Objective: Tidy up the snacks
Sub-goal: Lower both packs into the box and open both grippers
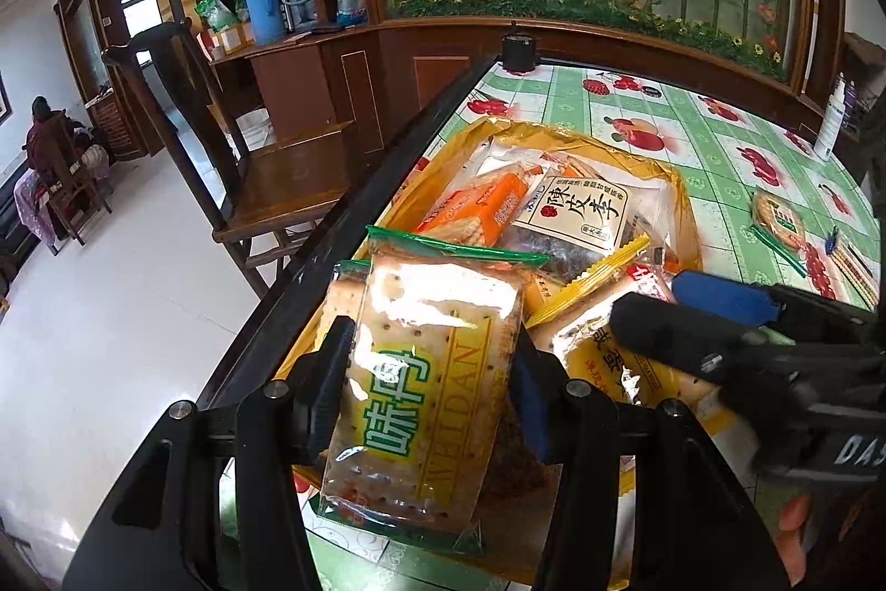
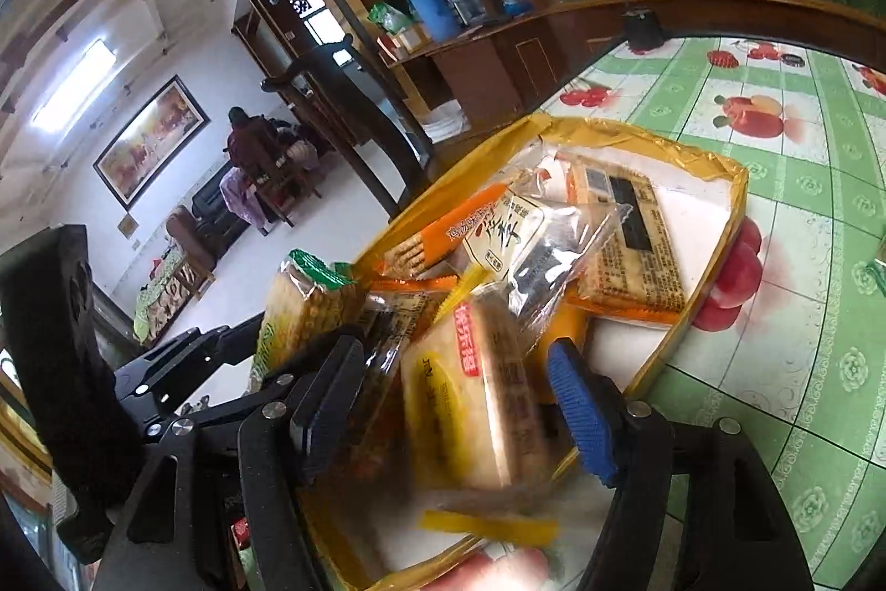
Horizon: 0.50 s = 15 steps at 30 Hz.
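Observation:
My left gripper is shut on a clear cracker packet with a green and yellow label, held upright over the near corner of a yellow tray. The tray holds several snack packets, among them an orange one and a white-labelled one. My right gripper hangs over the tray's near end, its jaws apart. A yellow-labelled cracker packet stands blurred between its fingers, without a firm press from either pad. From the left wrist, the right gripper comes in from the right. The green packet shows beside it.
The tray sits near the left edge of a table with a green fruit-print cloth. A round cracker packet, a white bottle and a black holder stand on it. A wooden chair is beside the table.

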Each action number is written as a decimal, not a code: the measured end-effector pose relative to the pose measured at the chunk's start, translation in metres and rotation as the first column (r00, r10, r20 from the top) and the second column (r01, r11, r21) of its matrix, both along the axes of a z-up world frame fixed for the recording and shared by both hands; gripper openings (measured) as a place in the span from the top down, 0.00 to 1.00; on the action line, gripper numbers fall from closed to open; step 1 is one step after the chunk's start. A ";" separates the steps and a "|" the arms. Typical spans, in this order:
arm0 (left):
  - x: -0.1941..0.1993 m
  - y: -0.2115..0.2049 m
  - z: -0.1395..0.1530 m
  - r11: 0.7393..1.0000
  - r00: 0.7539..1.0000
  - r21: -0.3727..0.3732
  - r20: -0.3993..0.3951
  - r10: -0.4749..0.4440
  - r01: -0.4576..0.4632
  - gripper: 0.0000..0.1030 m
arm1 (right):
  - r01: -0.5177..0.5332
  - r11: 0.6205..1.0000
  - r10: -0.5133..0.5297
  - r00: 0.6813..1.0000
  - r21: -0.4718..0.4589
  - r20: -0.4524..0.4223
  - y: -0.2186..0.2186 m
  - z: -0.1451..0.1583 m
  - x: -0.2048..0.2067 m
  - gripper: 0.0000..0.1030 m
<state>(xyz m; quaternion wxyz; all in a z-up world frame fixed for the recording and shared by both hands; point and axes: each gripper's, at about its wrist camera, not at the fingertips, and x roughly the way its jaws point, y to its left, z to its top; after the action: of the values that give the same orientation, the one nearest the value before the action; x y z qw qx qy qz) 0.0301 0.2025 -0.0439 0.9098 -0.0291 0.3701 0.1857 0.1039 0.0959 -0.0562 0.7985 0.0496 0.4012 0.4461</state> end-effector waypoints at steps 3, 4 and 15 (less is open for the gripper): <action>0.000 -0.002 0.002 1.000 1.000 0.007 0.002 -0.001 0.001 0.50 | 0.012 1.000 -0.012 1.000 0.009 0.021 -0.006 0.006 -0.003 0.31; 0.000 -0.002 0.002 1.000 1.000 0.009 0.002 -0.002 0.002 0.50 | 0.019 1.000 -0.020 0.999 0.011 0.025 -0.011 0.008 -0.003 0.31; 0.007 -0.005 0.000 1.000 1.000 -0.023 -0.012 -0.009 0.009 0.28 | 0.169 0.983 -0.169 0.986 0.071 -0.014 -0.098 0.010 0.004 0.31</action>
<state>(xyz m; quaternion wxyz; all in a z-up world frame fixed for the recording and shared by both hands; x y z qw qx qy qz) 0.0367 0.1977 -0.0439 0.9079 -0.0367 0.3779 0.1776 0.1082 -0.0026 -0.0460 0.8296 0.1139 0.3824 0.3906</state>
